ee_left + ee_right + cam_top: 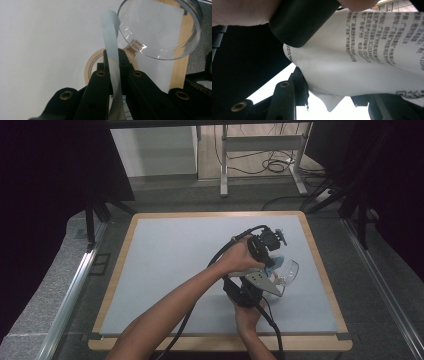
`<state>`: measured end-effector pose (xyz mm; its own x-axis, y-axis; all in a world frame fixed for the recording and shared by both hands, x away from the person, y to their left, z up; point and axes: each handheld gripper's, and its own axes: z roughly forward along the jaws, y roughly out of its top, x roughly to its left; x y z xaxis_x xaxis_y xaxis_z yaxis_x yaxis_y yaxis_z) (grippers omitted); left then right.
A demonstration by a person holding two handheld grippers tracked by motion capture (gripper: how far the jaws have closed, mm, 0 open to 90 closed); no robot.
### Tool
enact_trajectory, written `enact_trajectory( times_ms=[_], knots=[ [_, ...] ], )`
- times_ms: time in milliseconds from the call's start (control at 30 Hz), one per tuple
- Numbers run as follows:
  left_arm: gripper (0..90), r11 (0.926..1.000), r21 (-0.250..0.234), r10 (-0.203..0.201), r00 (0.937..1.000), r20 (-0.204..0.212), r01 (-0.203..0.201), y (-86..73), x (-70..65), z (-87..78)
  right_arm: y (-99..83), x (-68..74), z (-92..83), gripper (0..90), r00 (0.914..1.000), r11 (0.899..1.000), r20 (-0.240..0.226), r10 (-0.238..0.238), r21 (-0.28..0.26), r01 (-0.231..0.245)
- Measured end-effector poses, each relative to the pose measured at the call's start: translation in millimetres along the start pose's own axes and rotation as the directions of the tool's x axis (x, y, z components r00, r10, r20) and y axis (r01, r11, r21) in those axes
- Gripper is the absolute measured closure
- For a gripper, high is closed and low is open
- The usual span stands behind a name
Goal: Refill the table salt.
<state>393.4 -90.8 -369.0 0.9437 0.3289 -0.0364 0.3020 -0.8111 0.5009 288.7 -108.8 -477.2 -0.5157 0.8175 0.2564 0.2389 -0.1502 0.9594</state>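
- Left jaws [113, 54]: together, clamped on a pale blue strip [110, 35] that rises between them and curls over at its free end.
- Right jaws [330, 93]: part-way apart with a printed white sheet [362, 55] bulging between them. They seem to pinch it, though where the pads actually meet it is hidden from me.
- Tape roll [90, 65]: a tan ring lying flat on the surface [175, 270], just behind my left jaws. I take the strip to come from it.
- Clear cup [160, 30]: tipped on its side near the right edge of the surface, its rim just beside the curled end of the strip. I cannot tell if they touch.
- Location: strip, roll, cup and both hands are crowded together in the right half of the surface, well apart from the left edge.
- Risk, strip: its loose end may stick to the cup rim or fold back on itself if I swing it any closer.
- Risk, roll: nothing weighs it down, so a pull on the strip may drag or lift it instead of unwinding it.
- Risk, sheet: thin and already torn at its lower edge, so a tug against the pinch could rip it further or slip it free.
- Risk, crowding: a cable may snag the light cup and send it rolling off the right edge.
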Motion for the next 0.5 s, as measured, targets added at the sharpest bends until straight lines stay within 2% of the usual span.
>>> enact_trajectory(
  times_ms=[500],
  knots=[
    [90.0,1.0,0.001,0.0,1.0,-0.001,0.0,-0.7,0.3,1.3,-0.2,-0.3,0.2,57.2,1.0,1.0,0.001,-0.005,0.0,0.005]
  ],
)
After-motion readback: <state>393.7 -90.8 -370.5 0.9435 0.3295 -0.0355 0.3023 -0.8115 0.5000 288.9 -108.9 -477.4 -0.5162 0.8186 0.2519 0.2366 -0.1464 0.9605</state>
